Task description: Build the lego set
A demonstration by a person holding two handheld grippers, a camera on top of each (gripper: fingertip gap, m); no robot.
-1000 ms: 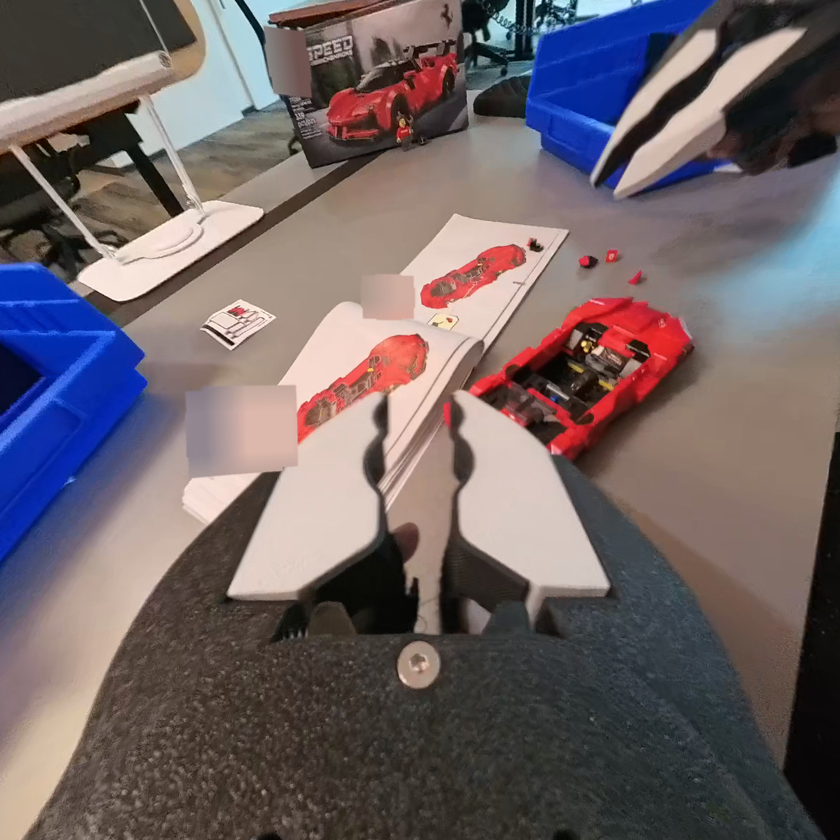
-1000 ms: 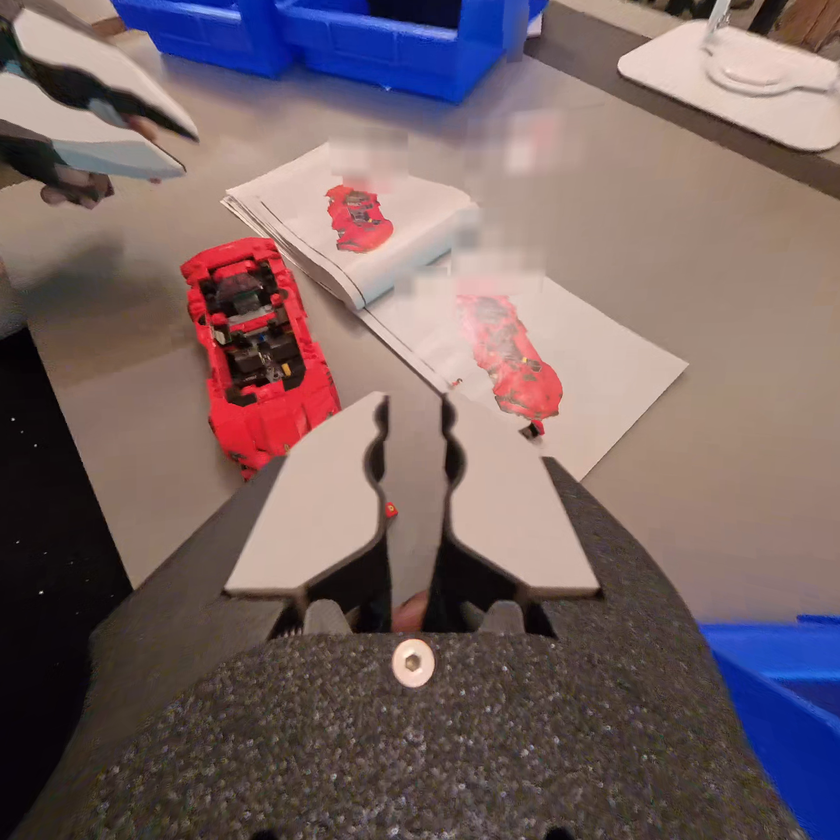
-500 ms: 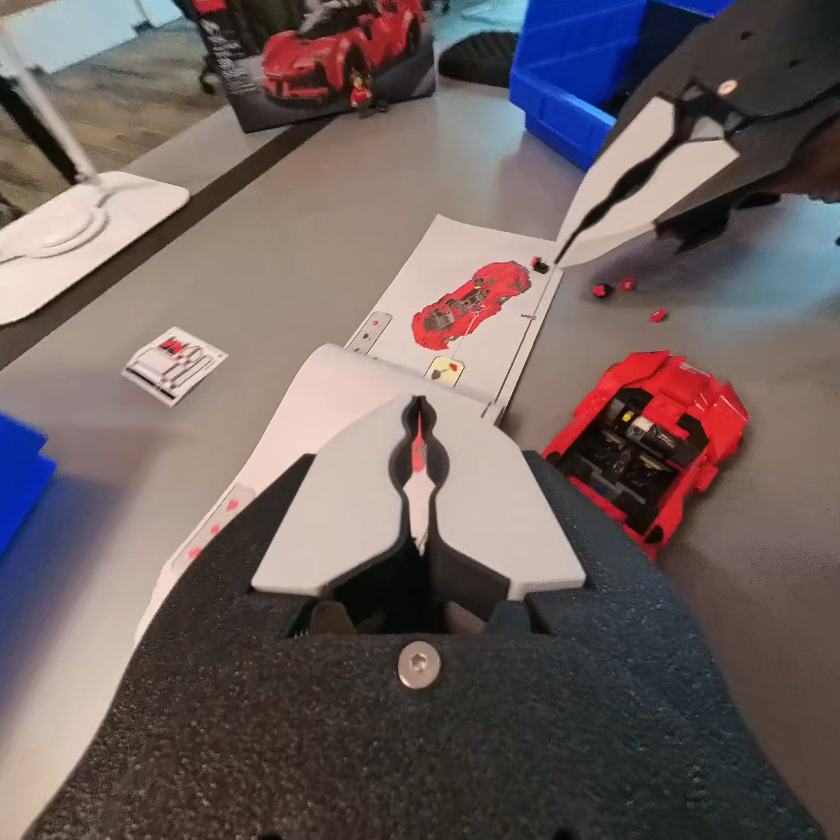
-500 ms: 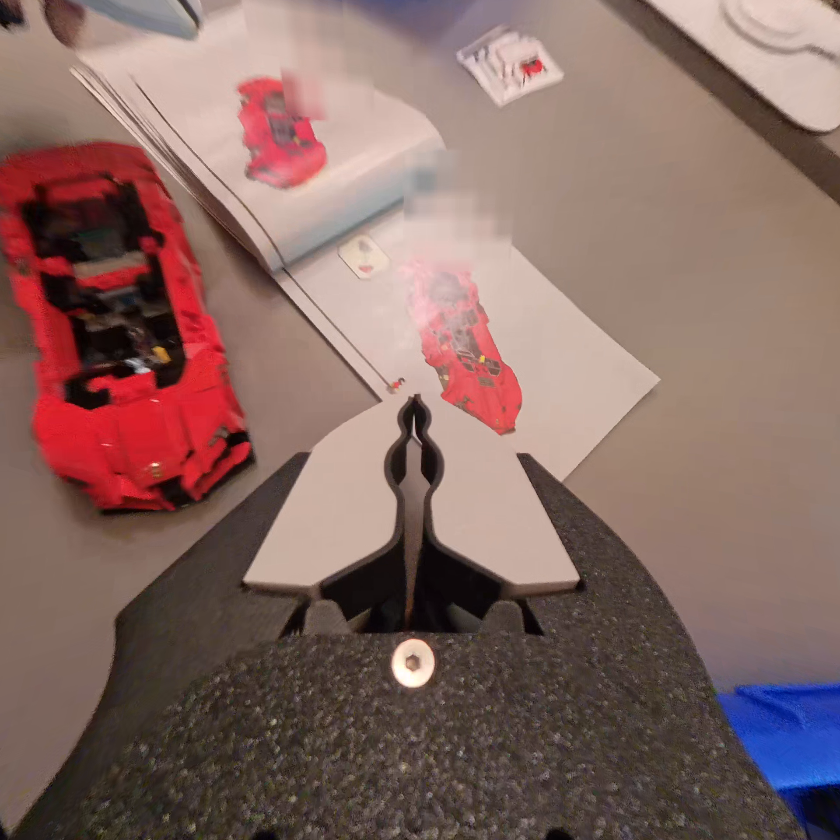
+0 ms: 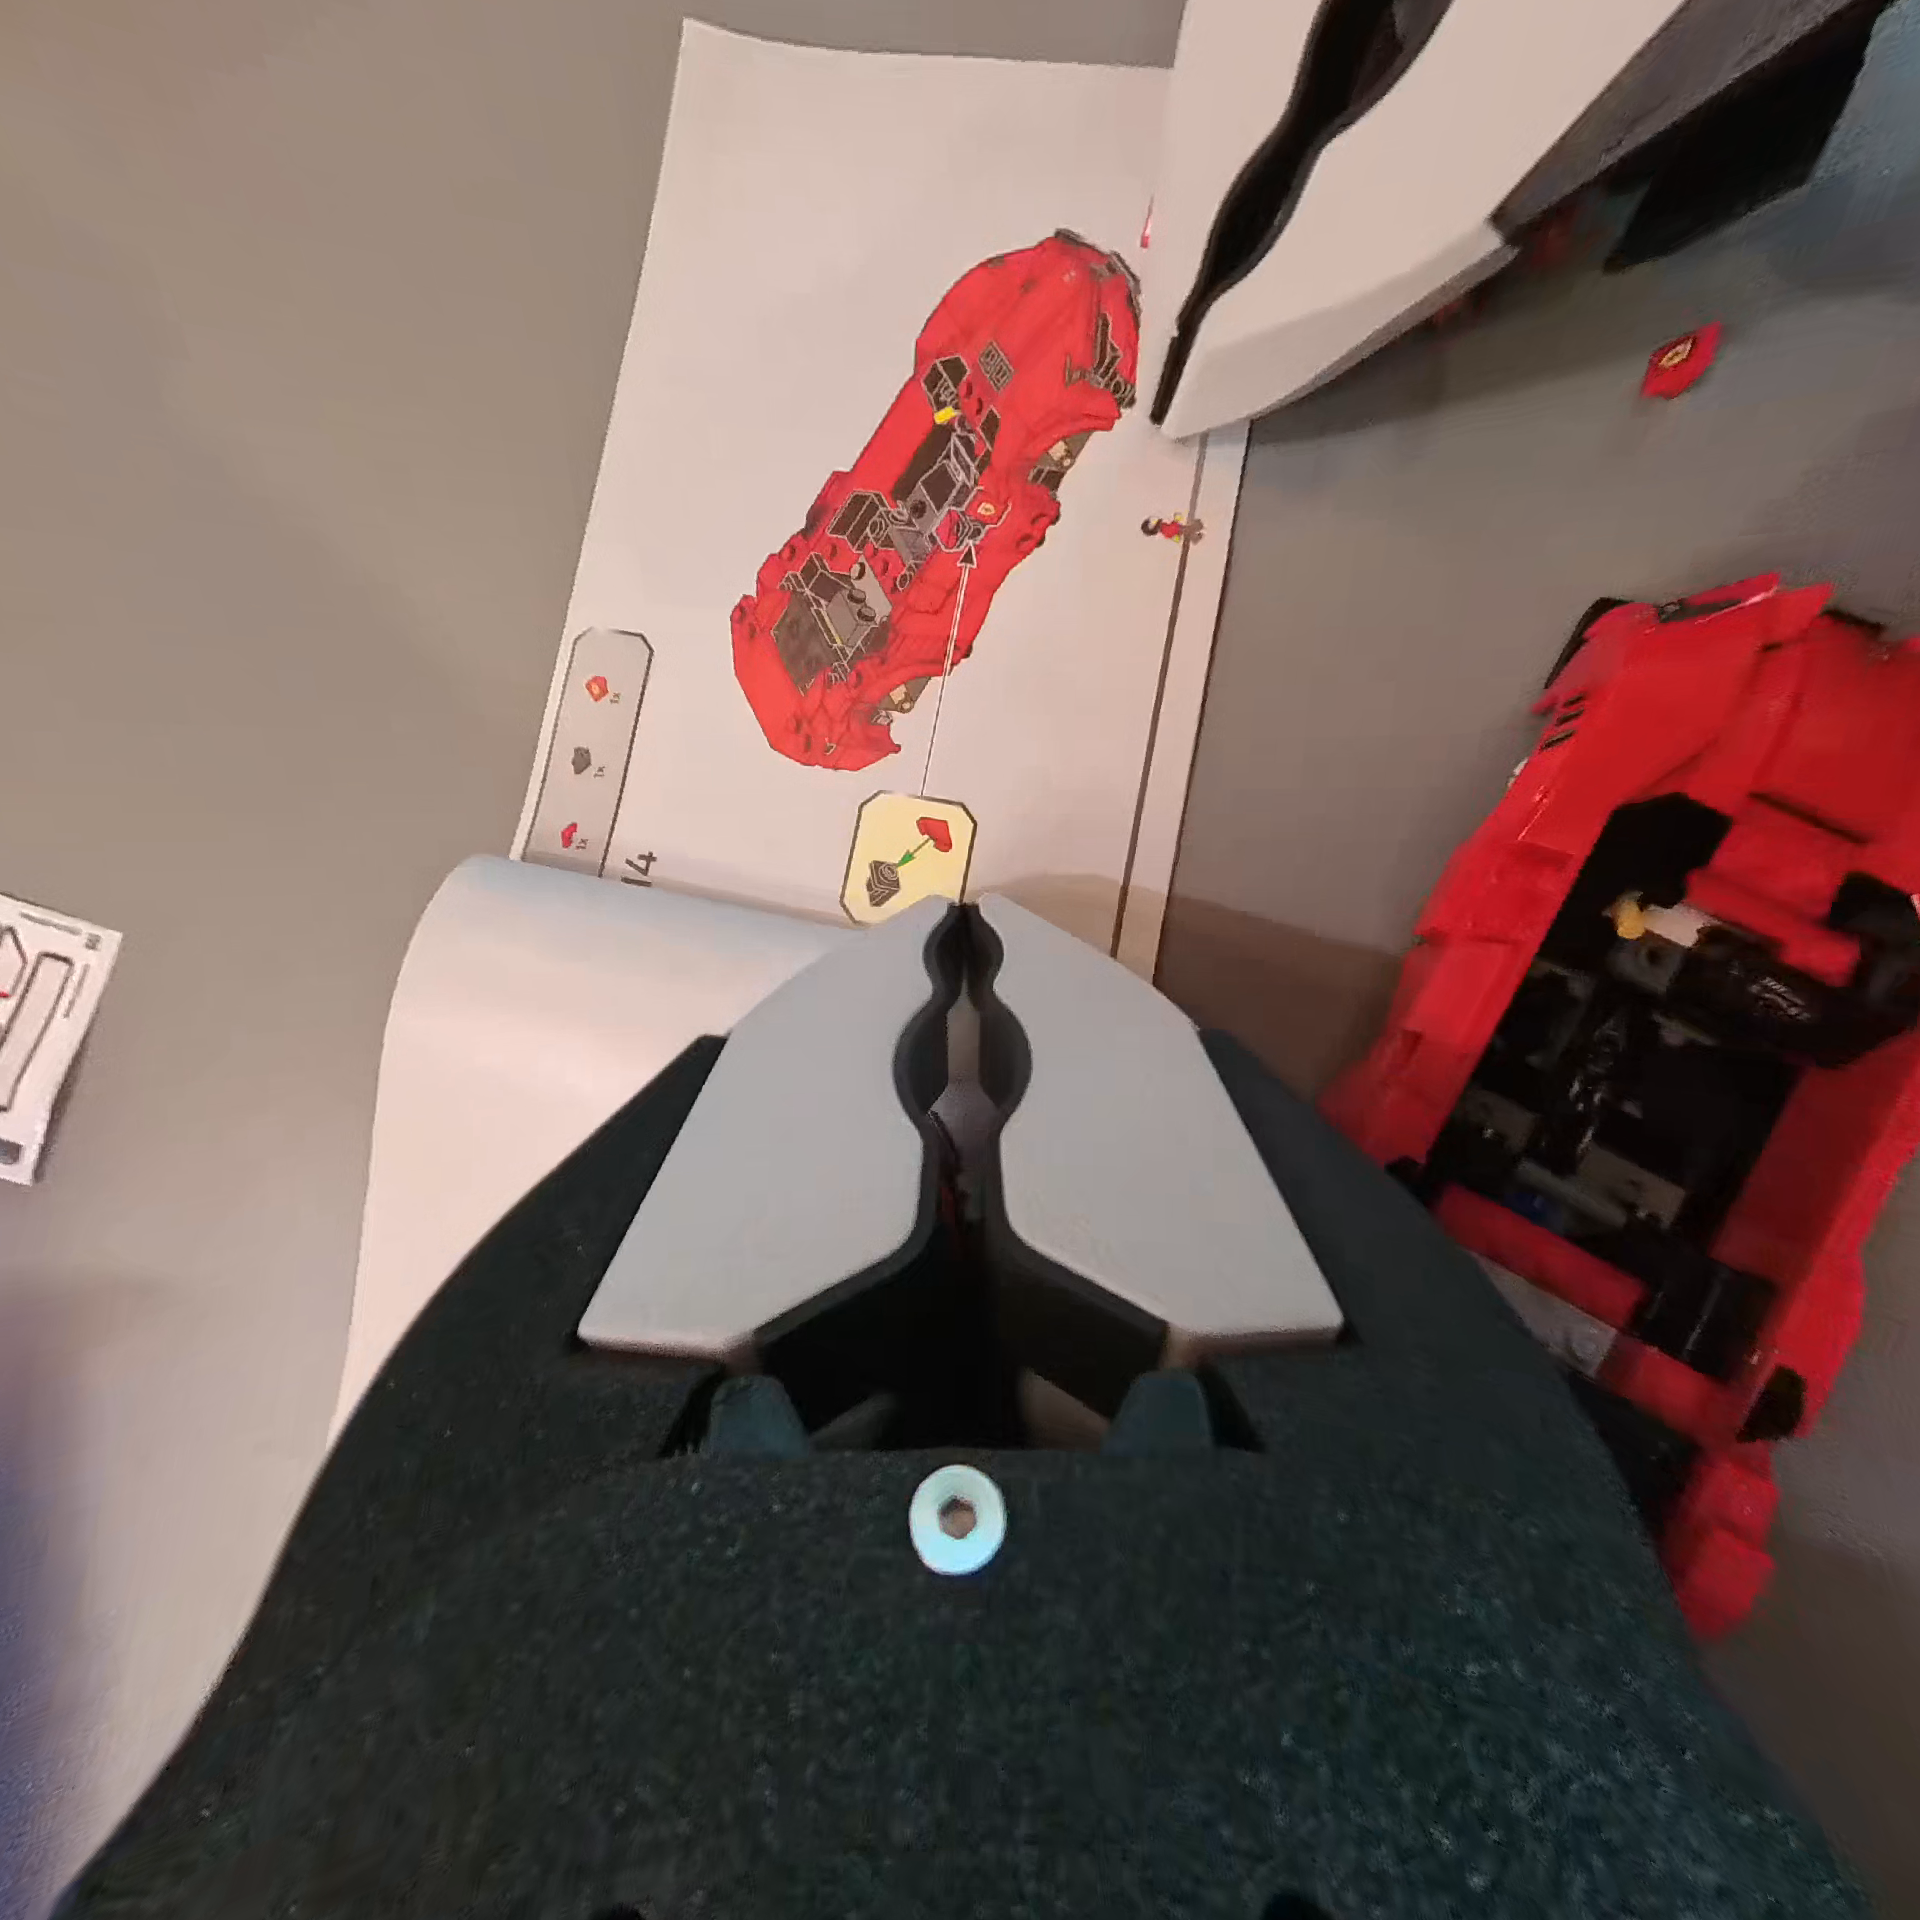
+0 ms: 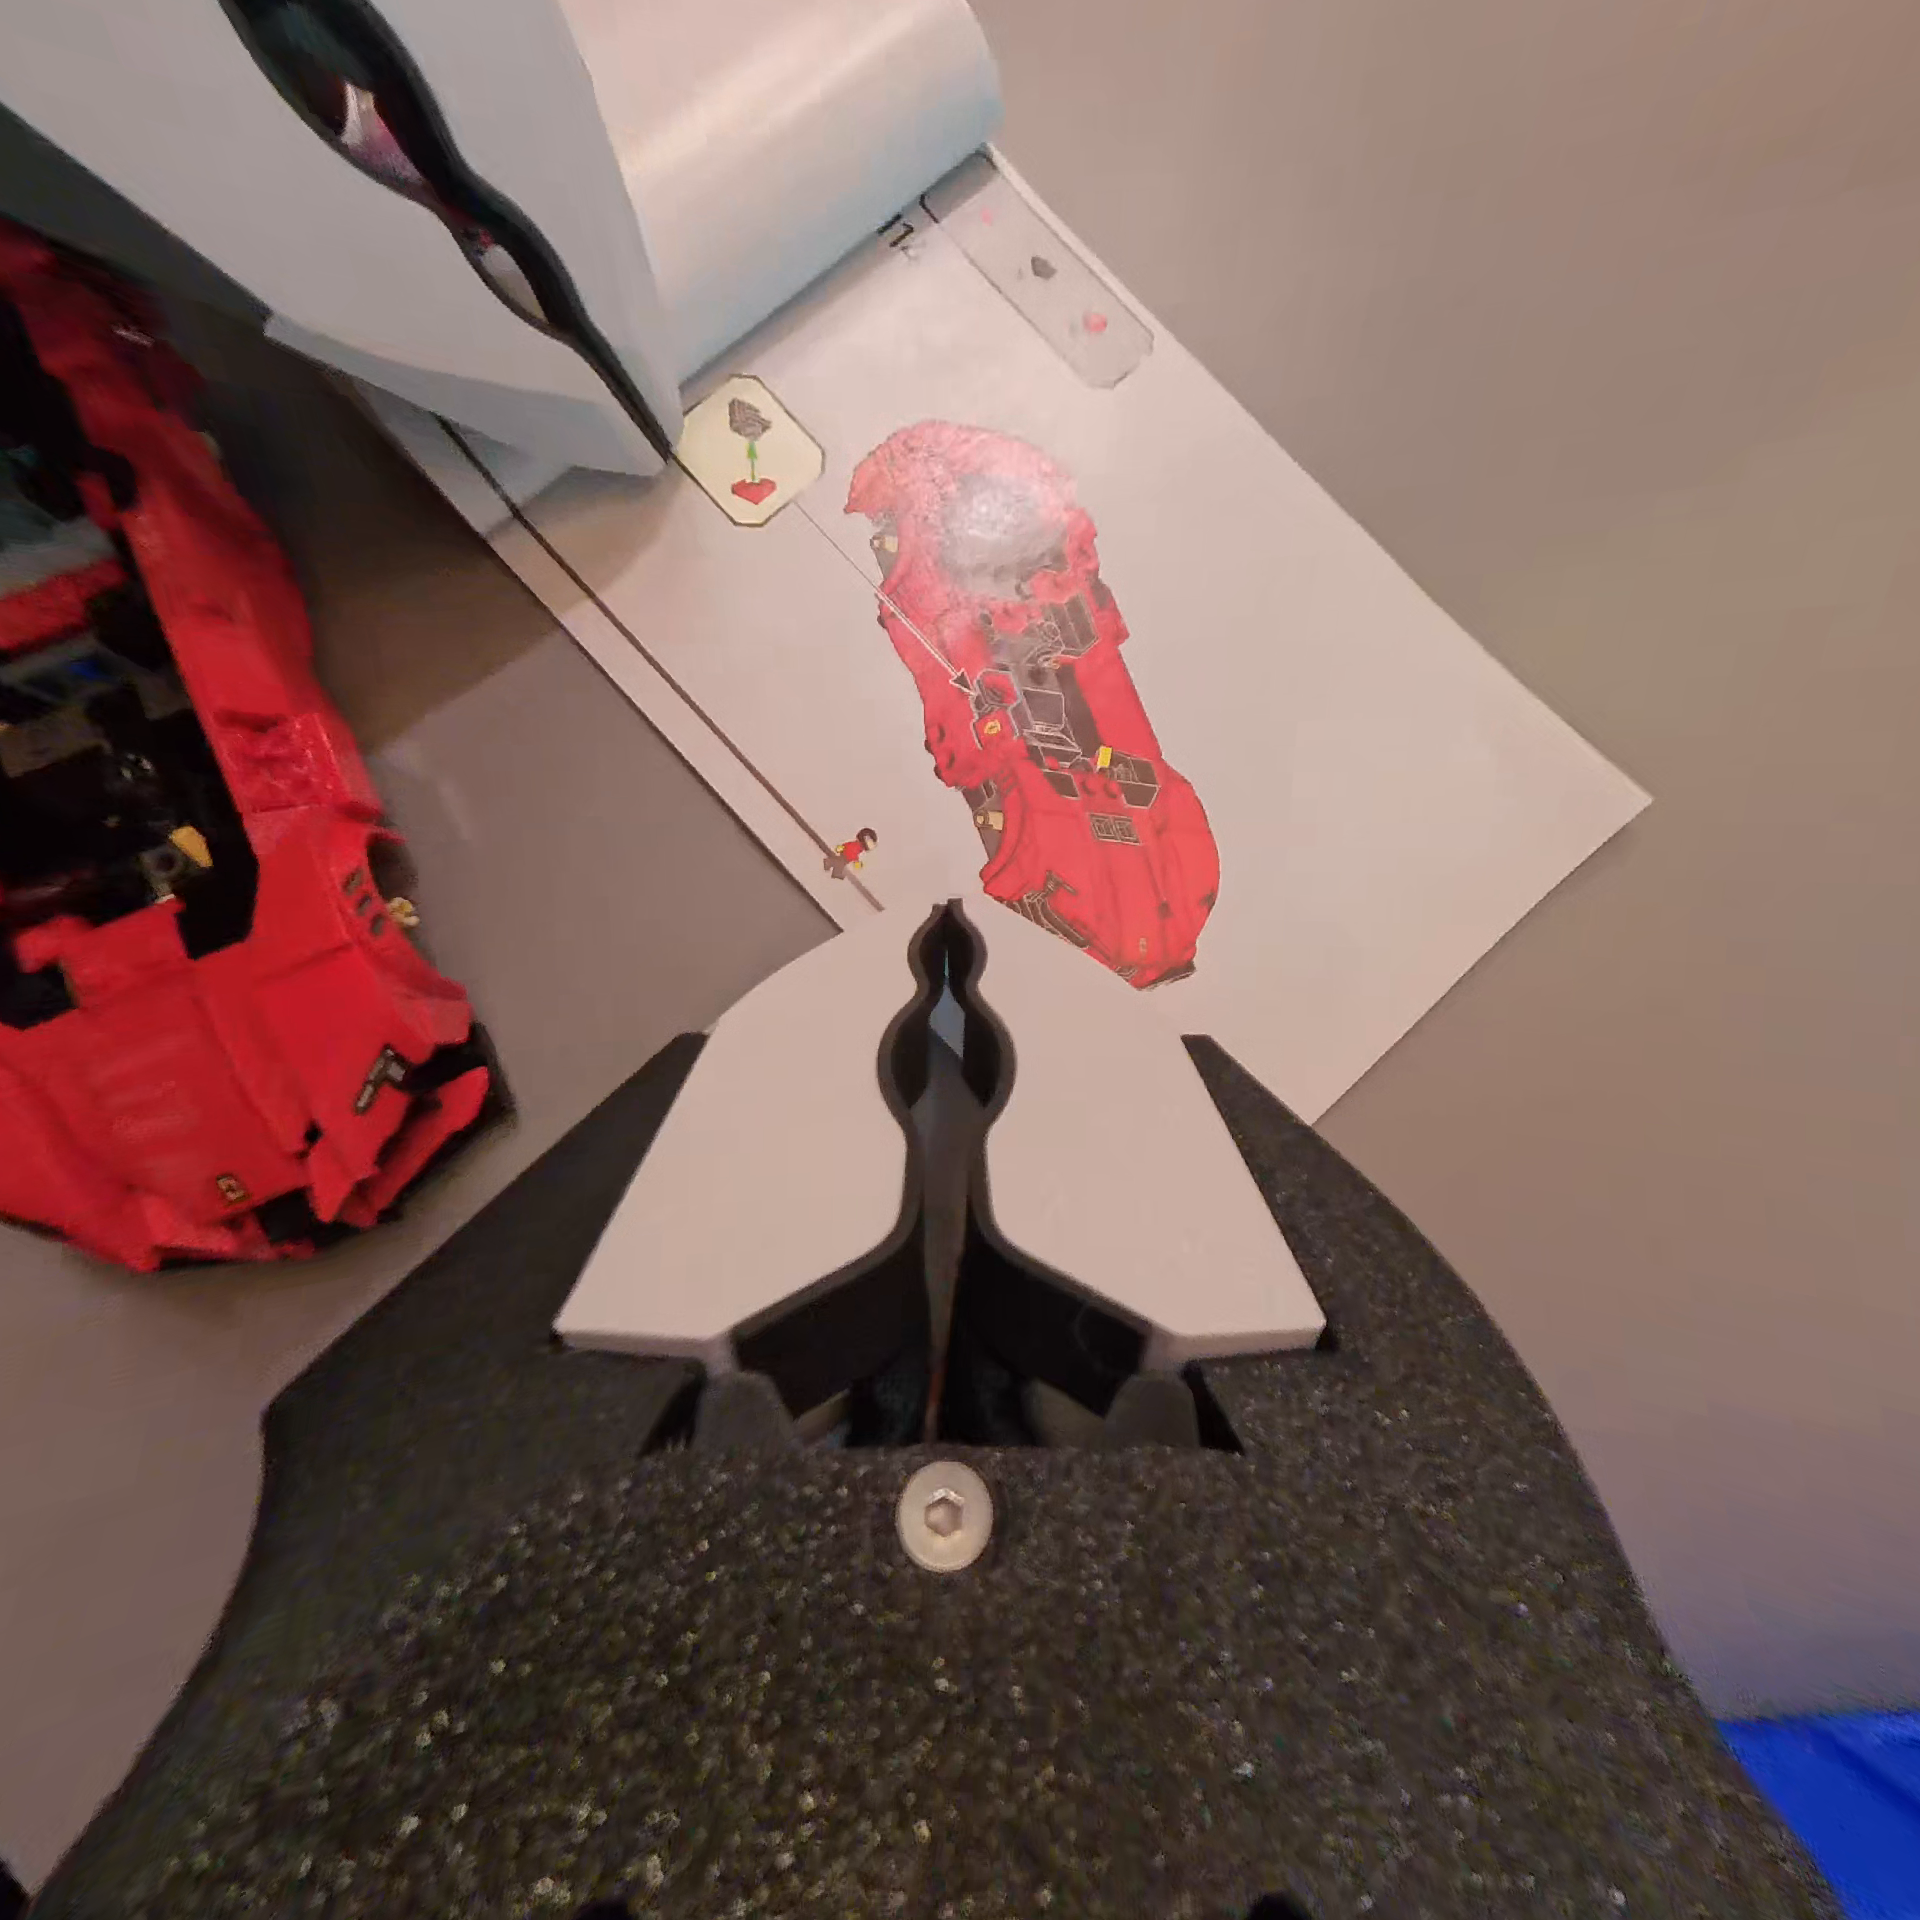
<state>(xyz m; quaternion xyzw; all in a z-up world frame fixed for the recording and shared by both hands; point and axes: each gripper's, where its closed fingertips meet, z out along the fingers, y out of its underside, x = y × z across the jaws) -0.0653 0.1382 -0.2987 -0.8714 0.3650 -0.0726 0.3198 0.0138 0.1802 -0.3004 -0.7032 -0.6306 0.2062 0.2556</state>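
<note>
The open instruction booklet point(image 5: 831, 260) lies on the grey table, its right page showing a red car drawing. My left gripper point(image 5: 961, 914) is shut and empty, tips low over the booklet's curled fold. My right gripper point(image 6: 948, 914) is shut and empty, tips over the near corner of the same page point(image 6: 1351, 727). Each gripper shows in the other's view, the right one point(image 5: 1164, 405) at the page's far edge and the left one point(image 6: 655, 457) at the fold. The part-built red Lego car point(image 5: 1662, 987) lies beside the booklet, and also shows in the right wrist view point(image 6: 187, 883).
A small loose red piece point(image 5: 1678, 358) lies on the table beyond the car. A sticker sheet point(image 5: 42, 1039) lies left of the booklet. The edge of a blue bin point(image 6: 1829, 1808) shows near the right gripper. My hands' fingertips stand some 10 cm from each other.
Both grippers have closed and dropped from well above the table down close to the booklet's open page, ending at opposite ends of it.
</note>
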